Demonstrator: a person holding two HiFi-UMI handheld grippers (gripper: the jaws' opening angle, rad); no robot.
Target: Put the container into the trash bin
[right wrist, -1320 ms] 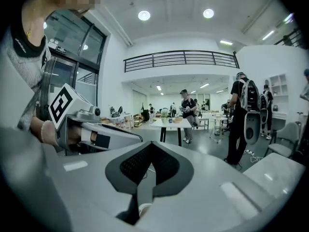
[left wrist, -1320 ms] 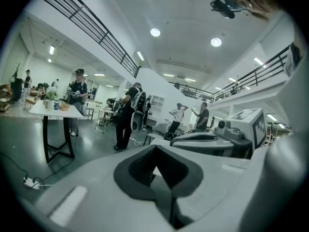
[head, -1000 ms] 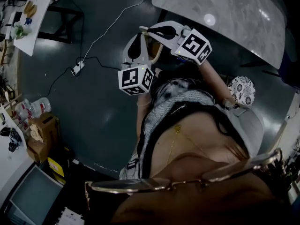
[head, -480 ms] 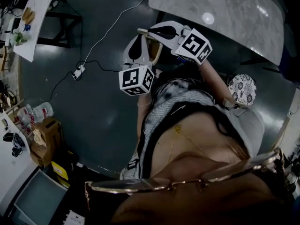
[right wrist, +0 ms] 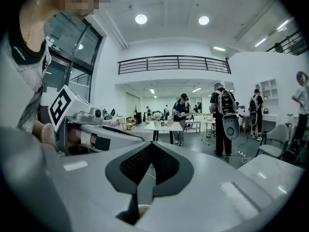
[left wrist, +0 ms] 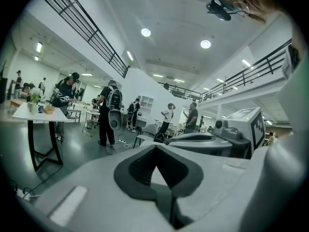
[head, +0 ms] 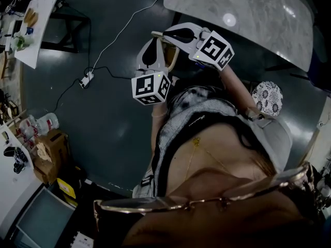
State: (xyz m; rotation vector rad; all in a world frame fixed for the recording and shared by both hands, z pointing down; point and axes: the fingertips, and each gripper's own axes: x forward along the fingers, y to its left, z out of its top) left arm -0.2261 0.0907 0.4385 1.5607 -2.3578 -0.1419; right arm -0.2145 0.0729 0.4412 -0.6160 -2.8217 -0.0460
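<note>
You hold both grippers up before your chest, close together, at about 12 o'clock in the head view. Your left gripper point(head: 153, 38) is clenched: in its own view the dark pads meet at the tip with nothing gripped between them. Your right gripper point(head: 167, 34) is clenched too, pads tip to tip, and only the hall floor point(right wrist: 201, 143) shows through the gap behind them. The two noses lie just beside each other, and both point nearly level across the hall.

A tan curved edge point(head: 175, 56) shows between the two grippers in the head view. I cannot tell whether it is the container, and neither gripper view shows it plainly.

The marble table point(head: 258, 9) lies at 1 o'clock and a white table point(head: 37, 22) at 10 o'clock. A power strip point(head: 86, 78) sits nearer in, also at 10 o'clock, and a cardboard box point(head: 49, 148) at 8 o'clock.
</note>
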